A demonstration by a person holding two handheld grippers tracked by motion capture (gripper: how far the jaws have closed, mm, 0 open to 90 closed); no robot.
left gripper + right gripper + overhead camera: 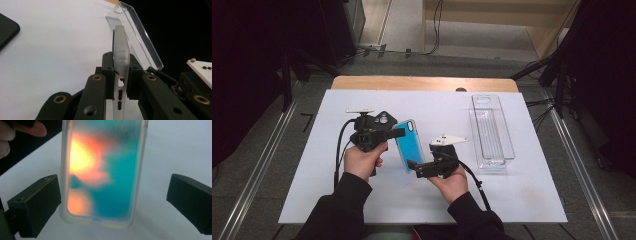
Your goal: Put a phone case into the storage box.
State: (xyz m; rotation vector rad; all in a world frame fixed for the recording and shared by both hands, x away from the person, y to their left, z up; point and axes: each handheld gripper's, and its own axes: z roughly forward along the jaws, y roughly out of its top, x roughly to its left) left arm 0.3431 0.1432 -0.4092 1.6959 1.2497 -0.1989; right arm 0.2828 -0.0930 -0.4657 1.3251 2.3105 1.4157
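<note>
The left tool (398, 132) grips the blue phone case (410, 145) by its edge; the right tool (413, 167) stands open around its lower end, not touching.

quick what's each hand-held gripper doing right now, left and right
Left hand-held gripper: shut on the blue phone case.
Right hand-held gripper: open, jaws either side of the case, not gripping it.
</note>
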